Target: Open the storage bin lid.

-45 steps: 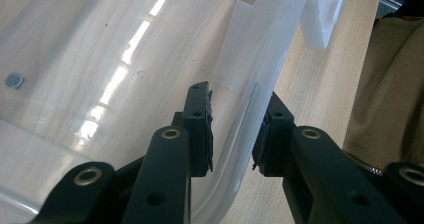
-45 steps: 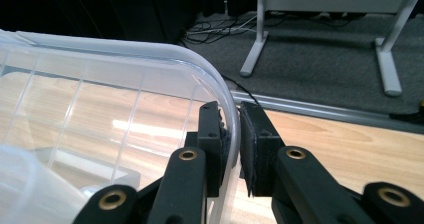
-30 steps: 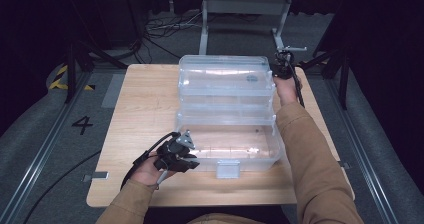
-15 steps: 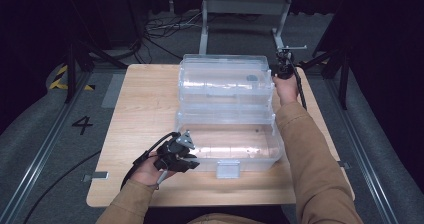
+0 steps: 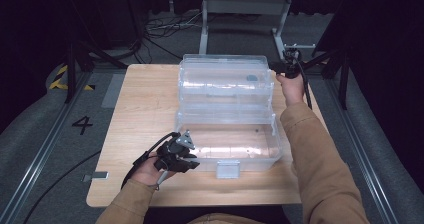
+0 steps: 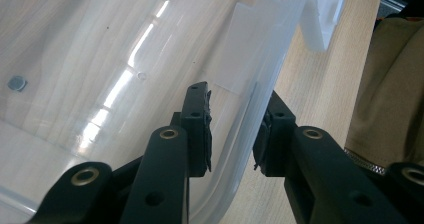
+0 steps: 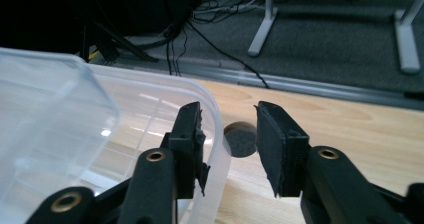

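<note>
A clear plastic container [image 5: 227, 91] sits mid-table, a taller tub at the back and a low part [image 5: 230, 144] with a white latch [image 5: 227, 170] in front. My left gripper [image 5: 192, 160] is at the low part's near left corner. In the left gripper view, that gripper [image 6: 232, 129] is open astride the clear rim [image 6: 280, 49], with a gap at one pad. My right gripper [image 5: 279, 70] is at the tub's far right corner. Its jaws [image 7: 227, 134] have just been opening and stand apart around the tub's rim [image 7: 212, 109].
A small grey disc [image 7: 241, 140] lies on the wooden table [image 5: 145, 104] just beyond the right jaws. A similar grey disc [image 6: 17, 83] shows through the clear plastic. A metal stand [image 5: 245, 6] and cables are on the floor behind, with rails along both sides.
The right hand has shifted only slightly at the tub's far right corner. The left hand and the container have kept still.
</note>
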Tool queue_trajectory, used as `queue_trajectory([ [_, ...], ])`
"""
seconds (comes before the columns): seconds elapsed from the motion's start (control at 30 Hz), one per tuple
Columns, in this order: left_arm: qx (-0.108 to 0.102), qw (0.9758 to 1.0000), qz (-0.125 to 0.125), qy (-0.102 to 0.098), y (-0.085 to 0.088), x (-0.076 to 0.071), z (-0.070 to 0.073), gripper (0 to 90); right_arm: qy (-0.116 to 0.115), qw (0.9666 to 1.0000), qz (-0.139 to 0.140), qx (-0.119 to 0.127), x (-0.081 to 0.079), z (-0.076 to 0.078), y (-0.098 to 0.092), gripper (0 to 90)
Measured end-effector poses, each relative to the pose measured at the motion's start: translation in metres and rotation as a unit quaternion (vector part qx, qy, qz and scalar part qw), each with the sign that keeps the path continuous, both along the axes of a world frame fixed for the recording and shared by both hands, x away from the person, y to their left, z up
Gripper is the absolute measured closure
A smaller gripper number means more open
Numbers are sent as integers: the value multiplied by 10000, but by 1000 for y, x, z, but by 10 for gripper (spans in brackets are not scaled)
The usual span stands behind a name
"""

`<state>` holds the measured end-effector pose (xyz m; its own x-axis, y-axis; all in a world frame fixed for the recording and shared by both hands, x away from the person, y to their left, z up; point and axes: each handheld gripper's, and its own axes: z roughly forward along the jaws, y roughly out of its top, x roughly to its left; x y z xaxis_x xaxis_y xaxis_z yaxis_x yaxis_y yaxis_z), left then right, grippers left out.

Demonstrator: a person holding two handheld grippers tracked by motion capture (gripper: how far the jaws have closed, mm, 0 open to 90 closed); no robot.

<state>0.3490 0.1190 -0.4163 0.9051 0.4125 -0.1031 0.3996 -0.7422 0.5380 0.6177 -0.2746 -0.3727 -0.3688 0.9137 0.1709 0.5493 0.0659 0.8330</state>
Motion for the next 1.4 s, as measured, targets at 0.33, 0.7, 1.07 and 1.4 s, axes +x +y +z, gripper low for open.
queue_trajectory([
  [0.33,-312,9990,29,323,4,5,8,595,-288,9986,311,311,-31,26,-18,442],
  [0.7,-948,9950,176,254,28,11,35,544,-486,9966,447,485,-77,52,-39,235],
  [1.07,-1181,9907,680,43,54,21,51,539,-484,9938,513,860,-130,59,-67,180],
  [1.4,-1222,9871,1029,2,69,33,53,531,-868,9937,682,169,-182,53,-72,164],
])
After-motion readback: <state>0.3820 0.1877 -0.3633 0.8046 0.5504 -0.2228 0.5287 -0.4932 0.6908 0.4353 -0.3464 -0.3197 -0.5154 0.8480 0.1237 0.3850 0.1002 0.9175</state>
